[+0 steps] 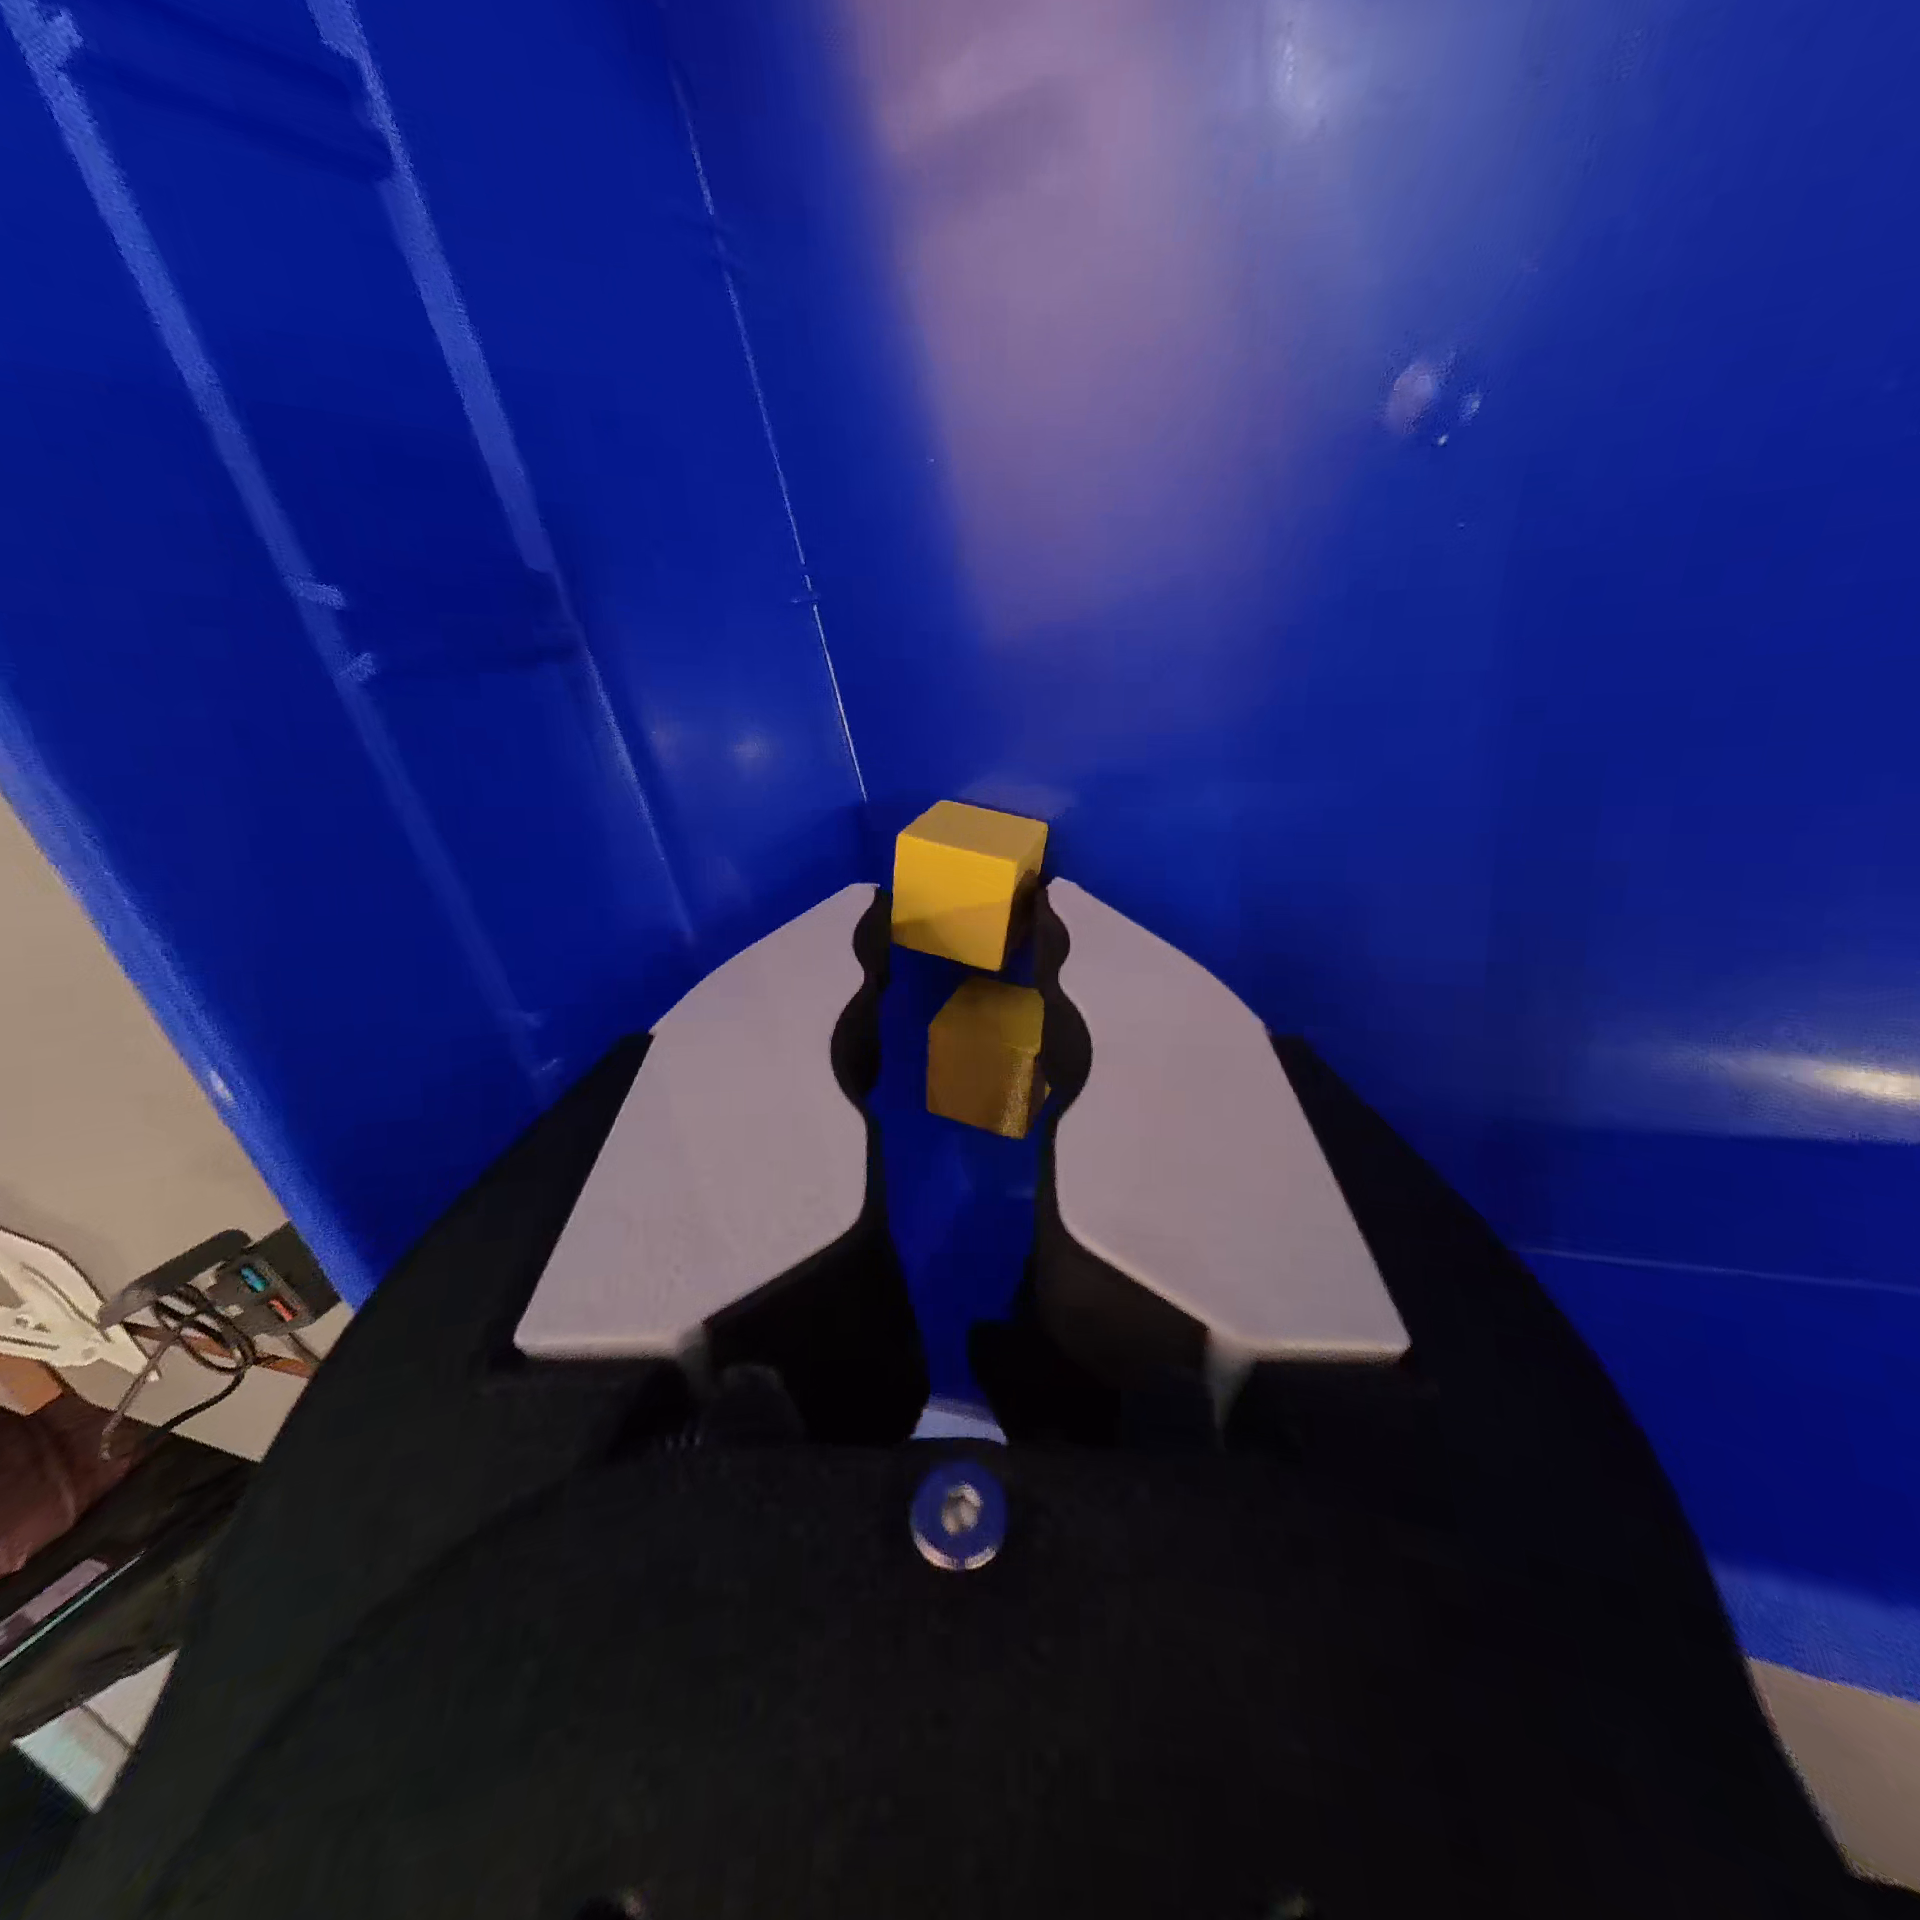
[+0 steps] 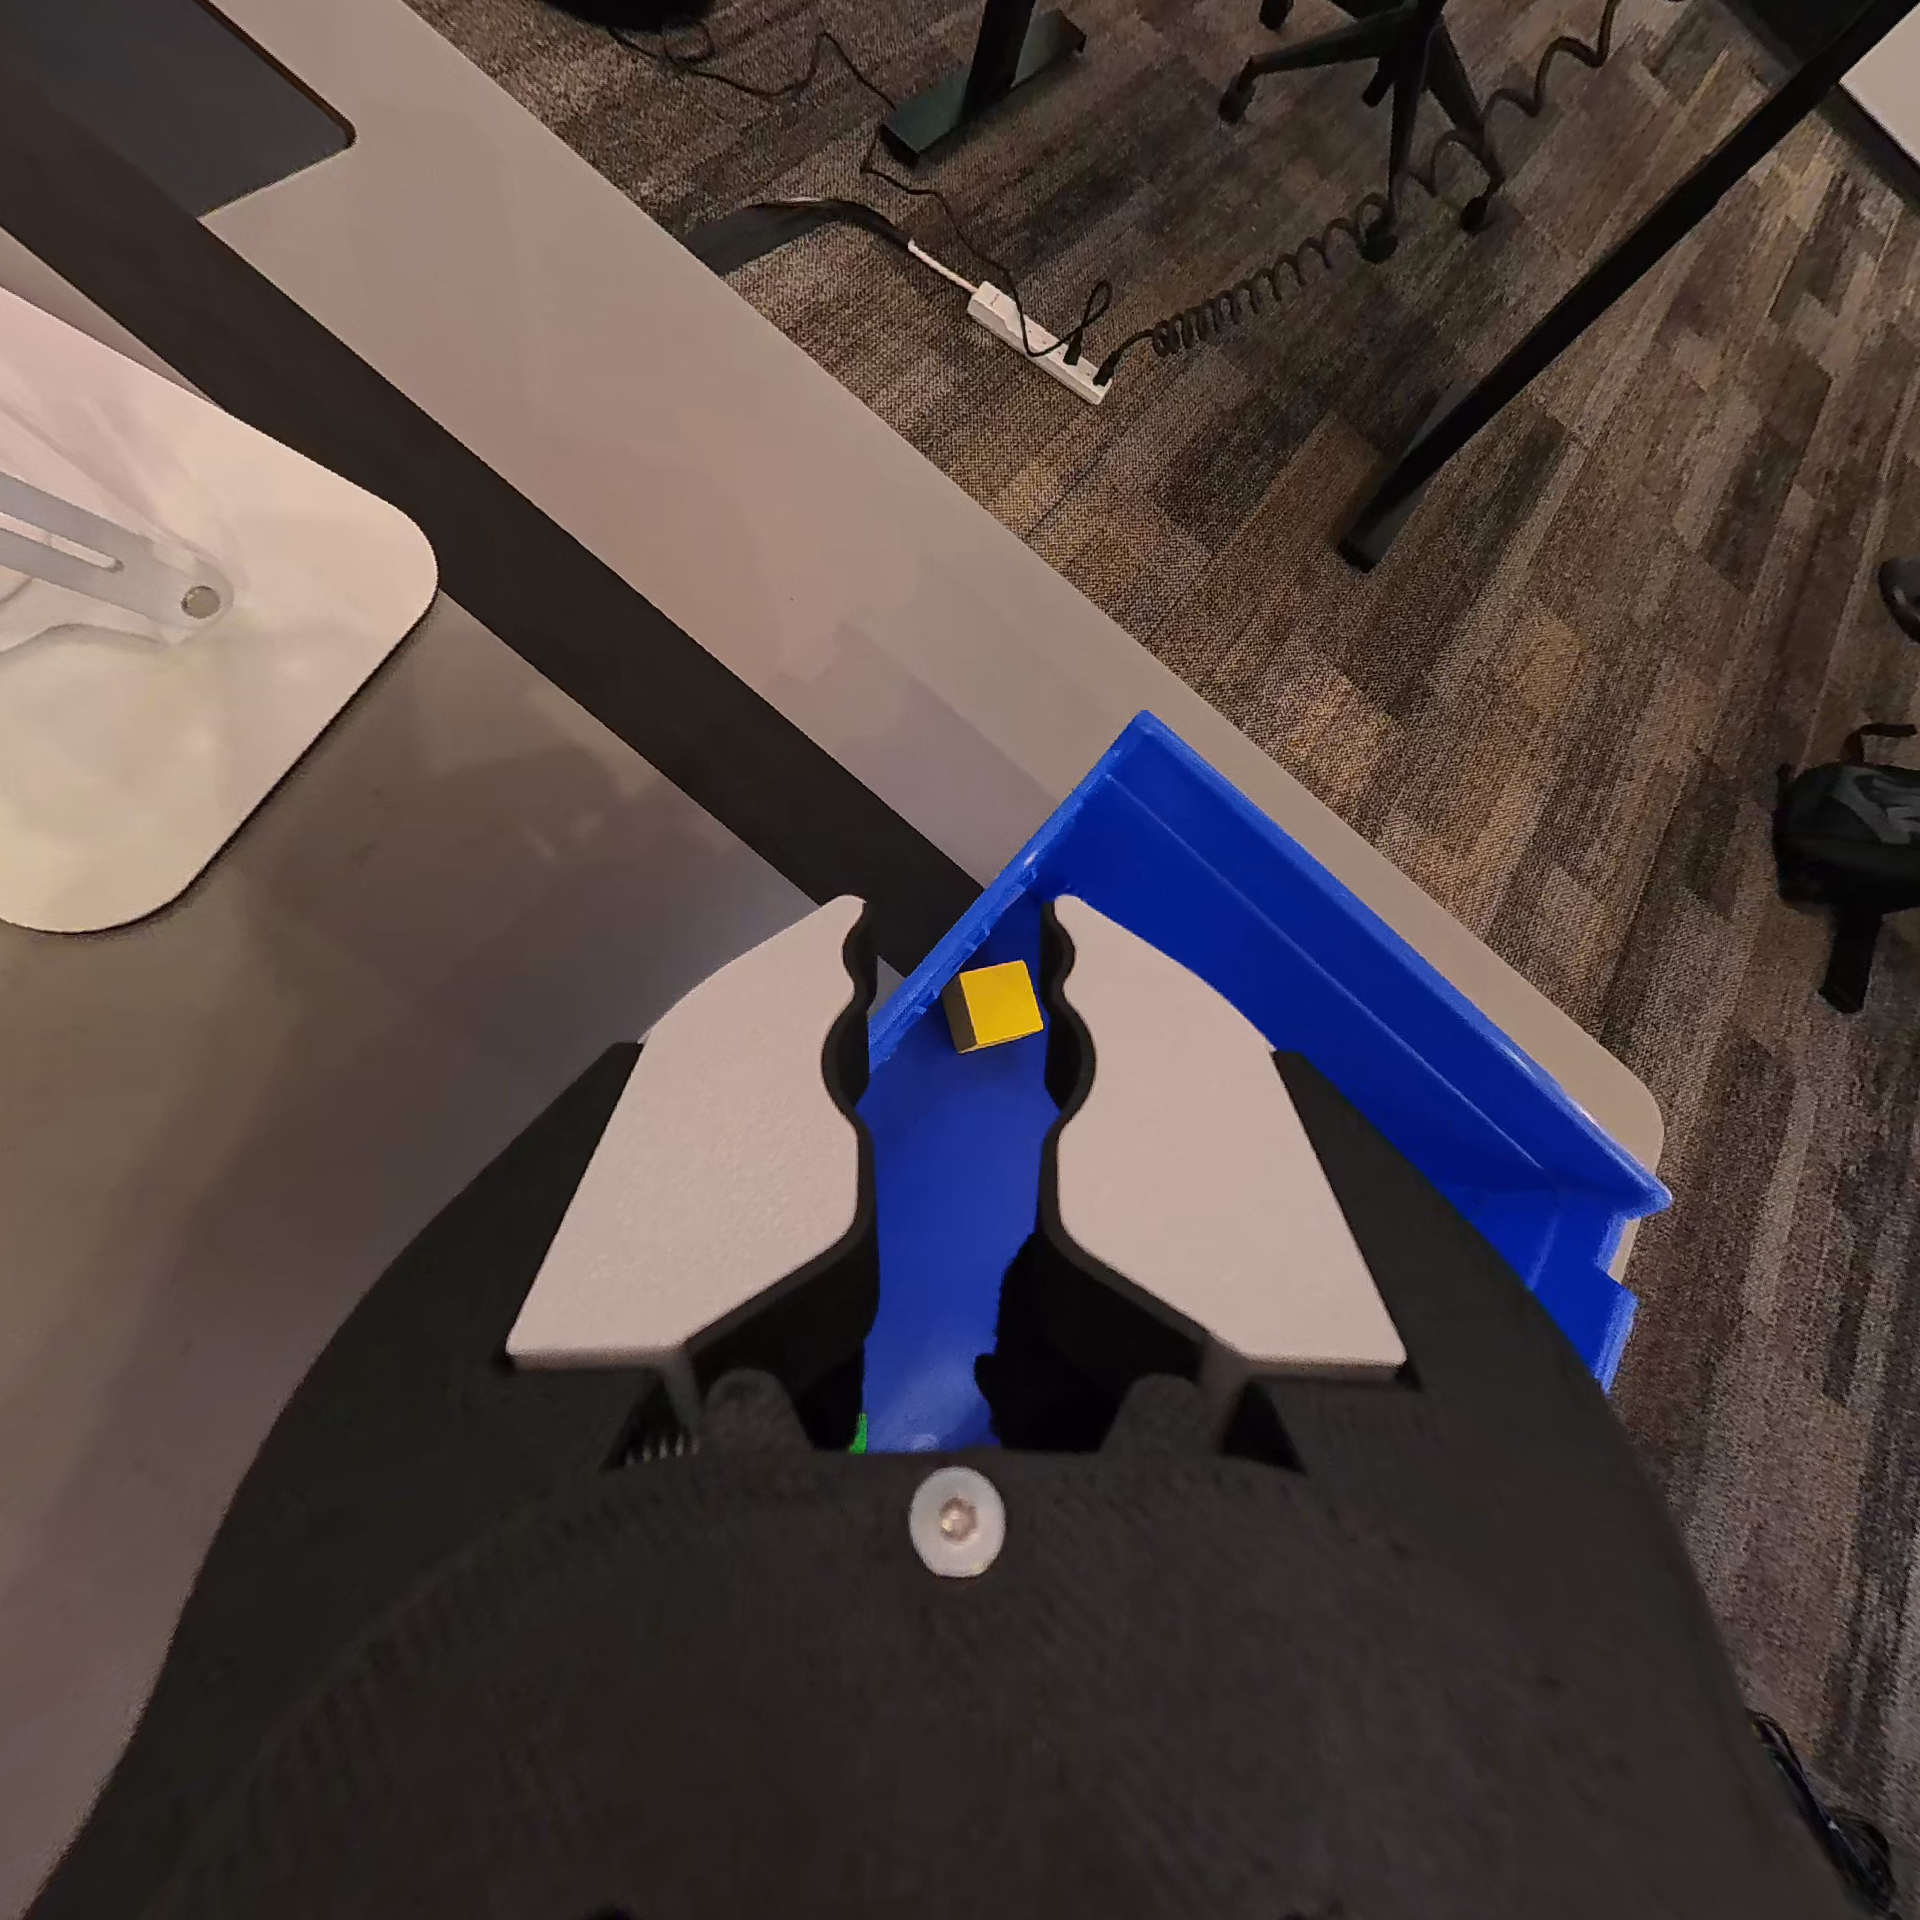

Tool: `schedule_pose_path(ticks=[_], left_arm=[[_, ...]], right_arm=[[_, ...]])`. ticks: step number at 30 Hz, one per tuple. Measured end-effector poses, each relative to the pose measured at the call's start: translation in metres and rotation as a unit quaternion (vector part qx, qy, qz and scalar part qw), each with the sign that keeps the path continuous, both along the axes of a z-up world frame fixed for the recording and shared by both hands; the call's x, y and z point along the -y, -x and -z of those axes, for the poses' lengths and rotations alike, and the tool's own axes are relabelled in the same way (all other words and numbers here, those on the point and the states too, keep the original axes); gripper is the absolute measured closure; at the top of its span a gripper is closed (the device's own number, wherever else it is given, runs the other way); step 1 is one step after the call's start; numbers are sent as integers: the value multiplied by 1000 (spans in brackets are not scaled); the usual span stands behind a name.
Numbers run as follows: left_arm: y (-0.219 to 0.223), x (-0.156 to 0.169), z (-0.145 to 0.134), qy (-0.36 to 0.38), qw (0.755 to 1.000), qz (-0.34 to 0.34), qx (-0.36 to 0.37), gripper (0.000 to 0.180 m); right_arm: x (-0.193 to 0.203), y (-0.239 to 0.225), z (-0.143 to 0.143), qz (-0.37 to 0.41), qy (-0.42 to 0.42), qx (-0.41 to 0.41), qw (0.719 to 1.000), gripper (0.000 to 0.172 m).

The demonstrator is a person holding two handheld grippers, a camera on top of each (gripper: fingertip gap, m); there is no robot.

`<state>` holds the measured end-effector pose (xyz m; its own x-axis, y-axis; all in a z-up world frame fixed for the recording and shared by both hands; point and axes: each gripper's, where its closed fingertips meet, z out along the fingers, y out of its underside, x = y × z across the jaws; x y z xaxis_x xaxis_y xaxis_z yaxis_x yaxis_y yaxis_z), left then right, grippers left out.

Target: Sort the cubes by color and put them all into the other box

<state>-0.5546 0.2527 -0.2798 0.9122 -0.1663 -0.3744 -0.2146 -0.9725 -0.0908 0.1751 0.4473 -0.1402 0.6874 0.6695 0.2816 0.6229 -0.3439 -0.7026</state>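
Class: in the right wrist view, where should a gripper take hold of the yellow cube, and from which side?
Probably from straight above, pads on the two side faces of the yellow cube that run away from the blue box wall; its third side sits too near that wall for a finger.

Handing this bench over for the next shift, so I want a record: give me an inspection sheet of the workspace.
Surface: grey table with a dark strip across it.
Job's things: blue box at the table edge, yellow cube inside; the left wrist view shows a corner cube and a nearer cube.
Clutter: white stand base.
Grippers: left gripper inside a box, fingers beside the cubes, grip unclear; right gripper open above the box, holding nothing.
Cables: power strip with coiled cable on the floor.
Surroundings: carpet, chair base, black bag.
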Motion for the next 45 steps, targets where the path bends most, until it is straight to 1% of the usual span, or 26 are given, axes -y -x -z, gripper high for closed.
schedule_pose_path(ticks=[6,9,11,13,15,17,19,25,28,31,33,35,37,40,42,43,45], left_arm=[[-2,-1,0,-10,1000,0,22,155],[-8,-2,-2,-17,999,11,44,157],[-19,-1,-1,-15,997,30,71,157],[-25,-3,-1,-18,996,46,79,156],[-27,-5,1,-16,995,46,82,148],[-27,-7,2,-21,996,49,77,146],[-27,-7,3,-20,995,43,87,156],[-24,-9,0,-29,995,40,87,157],[-27,-17,-20,-78,991,43,97,157],[-35,-23,-62,-147,982,57,101,157],[-48,-25,-102,-214,966,74,122,157],[-70,-24,-149,-286,940,107,150,158],[-104,-18,-196,-355,902,153,191,158],[-171,-5,-254,-424,829,242,273,158],[-220,3,-280,-443,777,297,333,158],[-246,7,-287,-444,752,327,361,158],[-296,11,-290,-427,712,377,410,158]], right_arm=[[0,0,-1,1,-3,1,1000,142],[2,2,-7,-3,-13,-1,1000,142],[3,3,-10,-5,-16,-1,1000,142],[4,4,-11,-7,-19,0,1000,142],[5,5,-11,-10,-19,2,1000,142],[5,6,-11,-11,-18,3,1000,142],[6,7,-10,-13,-19,5,1000,142],[7,7,-16,-13,-28,4,1000,143],[9,9,-28,-16,-52,-1,999,143],[19,19,-53,-50,-107,-9,993,146],[29,28,-73,-67,-141,-22,987,147],[44,40,-95,-93,-183,-34,978,150],[64,57,-117,-129,-223,-50,965,150],[103,94,-145,-202,-291,-80,932,145],[133,125,-155,-253,-335,-99,902,144],[148,141,-156,-279,-350,-103,888,143],[174,170,-152,-321,-374,-106,864,140]])
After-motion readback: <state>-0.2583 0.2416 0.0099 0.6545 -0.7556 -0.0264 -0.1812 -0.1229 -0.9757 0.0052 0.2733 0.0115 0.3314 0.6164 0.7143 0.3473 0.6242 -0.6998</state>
